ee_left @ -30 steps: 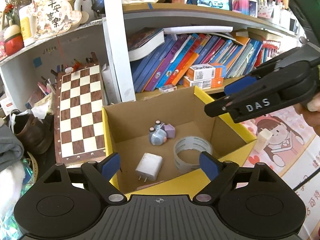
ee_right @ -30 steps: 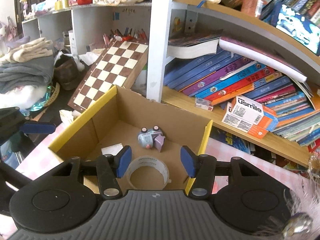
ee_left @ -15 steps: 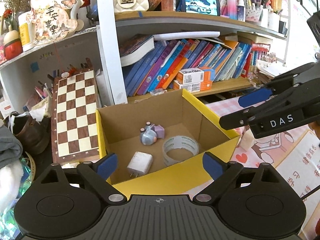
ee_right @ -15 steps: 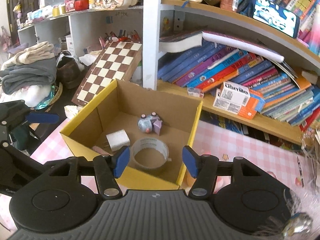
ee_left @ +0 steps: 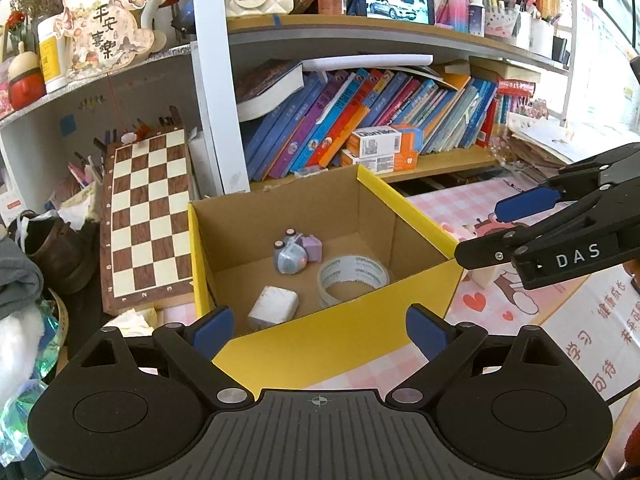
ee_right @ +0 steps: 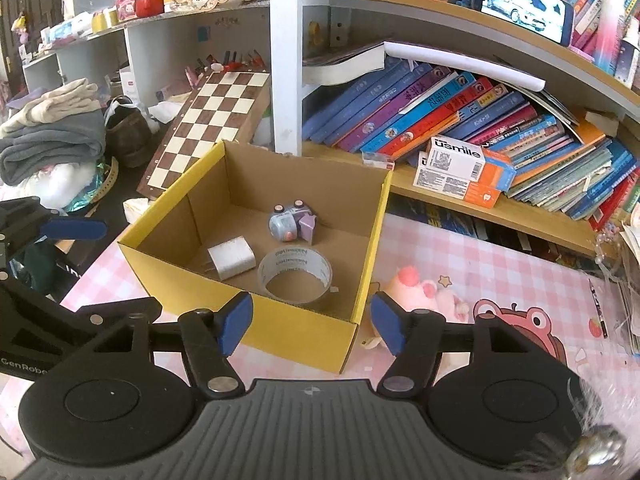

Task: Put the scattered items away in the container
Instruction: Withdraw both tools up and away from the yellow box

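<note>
Jaws of both grippers stood empty, the left gripper (ee_left: 316, 330) spread wide, the right gripper (ee_right: 312, 322) opening, nearer the pink plush toy (ee_right: 416, 290) lying on the surface just right of the yellow box (ee_right: 304, 330).

Both grippers are black with blue pads, silver pivot screws and ribbed grey bodies; the right gripper (ee_left: 560, 236) is marked "DAS" in white.

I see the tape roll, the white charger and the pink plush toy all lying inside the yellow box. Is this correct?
Not quite. The tape roll and white charger lie inside the yellow box, but the pink plush toy lies outside it, on the checked cloth beside its wall, as the right wrist view shows.
</note>
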